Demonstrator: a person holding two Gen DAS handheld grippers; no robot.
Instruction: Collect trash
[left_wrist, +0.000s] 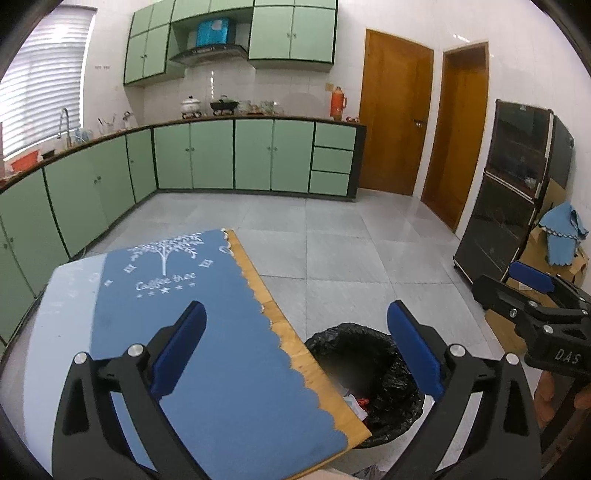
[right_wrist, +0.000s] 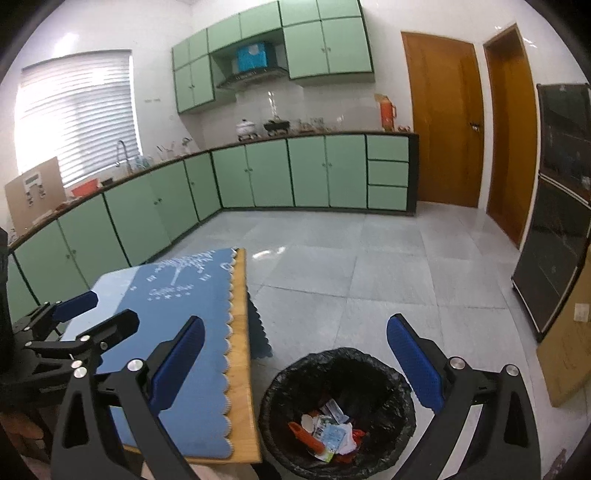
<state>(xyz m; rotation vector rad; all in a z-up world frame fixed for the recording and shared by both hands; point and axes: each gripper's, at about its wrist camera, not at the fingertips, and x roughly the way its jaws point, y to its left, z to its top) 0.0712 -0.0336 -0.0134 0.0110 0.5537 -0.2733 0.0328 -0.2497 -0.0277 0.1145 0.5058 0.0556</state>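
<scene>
A bin lined with a black bag (right_wrist: 338, 410) stands on the floor beside the table's right edge. It holds several bits of trash (right_wrist: 327, 434): white wrappers, red and orange pieces. It also shows in the left wrist view (left_wrist: 369, 384), partly hidden by the table. My left gripper (left_wrist: 295, 354) is open and empty above the table's right edge; it also shows in the right wrist view (right_wrist: 94, 314). My right gripper (right_wrist: 295, 365) is open and empty above the bin; it also shows in the left wrist view (left_wrist: 535, 291).
A wooden table (right_wrist: 242, 354) carries a blue cloth (left_wrist: 207, 332) printed with a white tree. Green cabinets (left_wrist: 236, 155) line the far walls. Two wooden doors (left_wrist: 395, 118) and a dark glass cabinet (left_wrist: 509, 192) stand to the right. Cardboard (right_wrist: 565, 354) leans at far right.
</scene>
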